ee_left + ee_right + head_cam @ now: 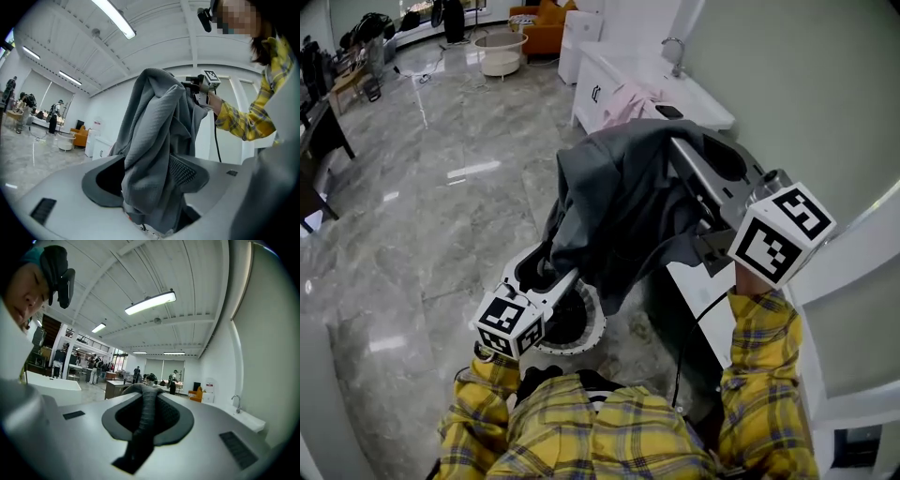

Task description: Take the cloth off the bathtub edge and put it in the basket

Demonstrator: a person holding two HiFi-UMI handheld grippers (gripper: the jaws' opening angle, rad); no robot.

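- My right tongs (146,397) were nearly closed, pinching a narrow fold of the grey cloth (619,216) between the jaws.
- I held them high on the right, and the cloth hung down from them in a long drape.
- My left tongs (147,173) stood wide open, low and near on the left. The cloth passed down between the jaws, but the pads did not press on it (one meshed pad showed bare beside the fabric).
- The basket (595,319) sat on the floor (441,187) right under the left tongs, and the cloth's low end hung just over its rim.
- The tub (703,111) lay far off to the right, well apart from the cloth, with something pink (623,101) on its edge.
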